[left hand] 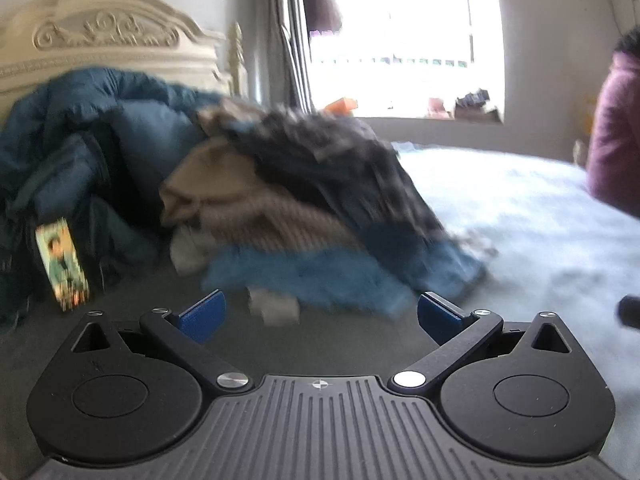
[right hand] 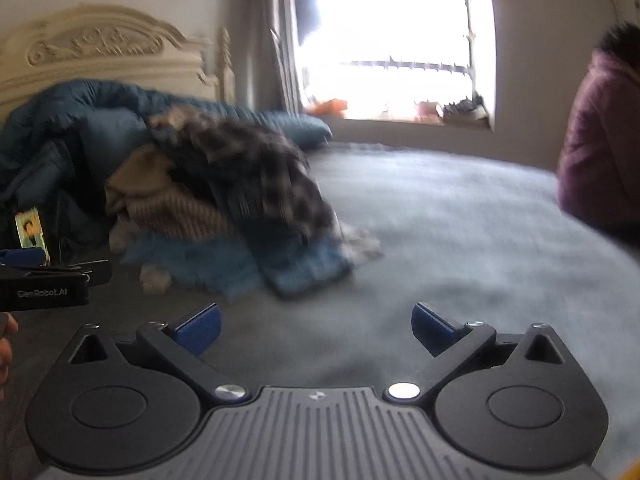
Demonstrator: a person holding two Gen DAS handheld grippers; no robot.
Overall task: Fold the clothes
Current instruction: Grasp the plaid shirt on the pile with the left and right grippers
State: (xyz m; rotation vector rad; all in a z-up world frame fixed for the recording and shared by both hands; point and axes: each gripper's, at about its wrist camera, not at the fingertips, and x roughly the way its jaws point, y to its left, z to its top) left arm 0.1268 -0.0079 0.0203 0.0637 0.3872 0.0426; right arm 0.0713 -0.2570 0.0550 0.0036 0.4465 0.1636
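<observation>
Left wrist view: left gripper [left hand: 320, 316] low over the grey bed cover [left hand: 520, 240], blue ribbed fingertips [left hand: 202, 316] spread wide, nothing between them. Straight ahead, a blurred pile of clothes [left hand: 304, 208] heaped on the bed: tan ribbed knit [left hand: 240, 204] on the near left, dark checked garment [left hand: 344, 160] draped across the top and down the right, fuzzy blue fabric [left hand: 304, 276] at the base, a small pale scrap [left hand: 274, 308] just in front. No container anywhere; everything loose on the bed cover. Behind and left of the pile, a puffy dark teal quilt [left hand: 80, 136] bunched against a cream carved headboard [left hand: 108, 40]. Leaning by the quilt, a small upright picture card [left hand: 62, 266]. Bright window [left hand: 400, 40] at the back; a person in a purple padded jacket [left hand: 616, 132] at the right edge.

Right wrist view: right gripper [right hand: 316, 326] also low over the bed cover [right hand: 460, 240], blue fingertips [right hand: 200, 326] wide apart, empty. Same pile of clothes [right hand: 224, 208] ahead and to the left, unfolded and crumpled: tan knit [right hand: 168, 204], checked garment [right hand: 248, 160], blue fabric [right hand: 200, 264] with a flatter blue piece [right hand: 308, 268] sticking out right. Teal quilt [right hand: 60, 132] and headboard [right hand: 100, 44] behind. At the left edge, side of the other gripper [right hand: 44, 280], black with pale lettering, finger spread not visible from here, and part of a hand [right hand: 6, 344] below it. Purple jacket [right hand: 600, 148] at right, window [right hand: 392, 40] glaring white.
</observation>
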